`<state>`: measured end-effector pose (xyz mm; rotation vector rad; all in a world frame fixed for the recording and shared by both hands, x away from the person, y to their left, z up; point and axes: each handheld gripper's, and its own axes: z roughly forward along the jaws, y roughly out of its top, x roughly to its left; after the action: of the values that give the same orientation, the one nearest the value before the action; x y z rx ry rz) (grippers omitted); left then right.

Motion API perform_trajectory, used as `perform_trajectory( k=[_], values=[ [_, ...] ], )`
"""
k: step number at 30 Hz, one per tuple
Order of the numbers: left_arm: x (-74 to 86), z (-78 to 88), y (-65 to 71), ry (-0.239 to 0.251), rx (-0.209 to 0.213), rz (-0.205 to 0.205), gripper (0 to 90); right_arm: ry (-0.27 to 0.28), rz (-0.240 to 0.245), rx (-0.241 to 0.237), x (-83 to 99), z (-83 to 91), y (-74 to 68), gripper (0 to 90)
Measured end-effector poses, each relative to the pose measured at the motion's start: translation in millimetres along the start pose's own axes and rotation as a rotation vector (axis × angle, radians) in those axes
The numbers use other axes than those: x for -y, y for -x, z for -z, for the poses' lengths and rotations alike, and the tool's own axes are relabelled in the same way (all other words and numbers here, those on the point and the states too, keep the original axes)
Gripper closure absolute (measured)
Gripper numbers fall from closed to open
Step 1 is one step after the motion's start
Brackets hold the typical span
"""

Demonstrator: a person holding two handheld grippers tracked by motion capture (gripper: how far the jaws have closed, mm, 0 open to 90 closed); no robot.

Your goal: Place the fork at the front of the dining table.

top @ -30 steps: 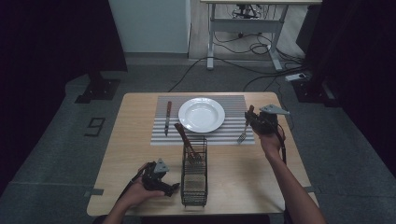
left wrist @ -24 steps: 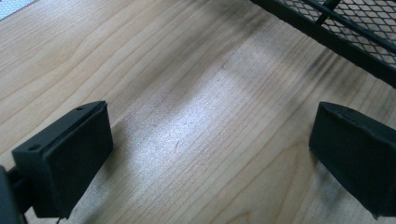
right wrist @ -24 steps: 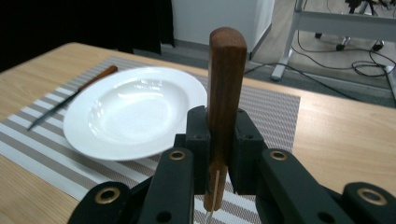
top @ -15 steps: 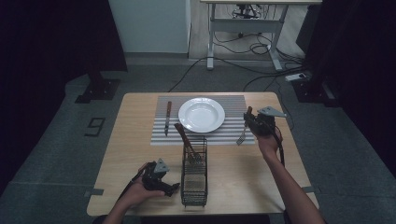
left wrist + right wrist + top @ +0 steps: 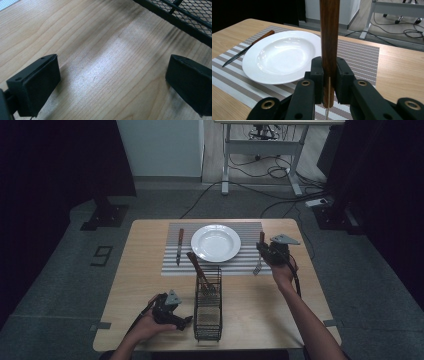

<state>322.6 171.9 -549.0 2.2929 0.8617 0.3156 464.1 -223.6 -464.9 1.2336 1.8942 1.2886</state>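
My right gripper (image 5: 267, 251) (image 5: 329, 80) is shut on the brown wooden handle of a fork (image 5: 329, 37), just right of the white plate (image 5: 216, 242) (image 5: 282, 58). The fork (image 5: 258, 266) hangs tines-down at the near right edge of the striped placemat (image 5: 245, 232). A wooden-handled knife (image 5: 179, 246) (image 5: 247, 48) lies on the mat left of the plate. My left gripper (image 5: 181, 320) (image 5: 112, 82) rests low over the bare table at the front left, open, with nothing between its pads (image 5: 37, 85).
A black wire caddy (image 5: 207, 302) (image 5: 185, 15) stands in the middle front of the table, just right of the left gripper, with a wooden-handled utensil (image 5: 197, 268) leaning out of it. Cables and a desk frame lie on the floor beyond the table.
The right hand has shifted slightly toward the plate with the fork still gripped. The left hand has not moved.
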Motion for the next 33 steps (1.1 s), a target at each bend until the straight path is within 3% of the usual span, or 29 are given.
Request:
perform_trajectory(
  k=[18,33],
  values=[
    [-0.2,-0.2,0.1,0.000,-0.001,0.000,0.0,-0.021,0.035,0.027,-5.1,-21.5,-8.6,79.2],
    [-0.5,-0.4,0.1,0.001,0.000,0.001,0.0,-0.087,-0.043,0.079,-9.7,-51.2,10.0,79.5]
  ],
)
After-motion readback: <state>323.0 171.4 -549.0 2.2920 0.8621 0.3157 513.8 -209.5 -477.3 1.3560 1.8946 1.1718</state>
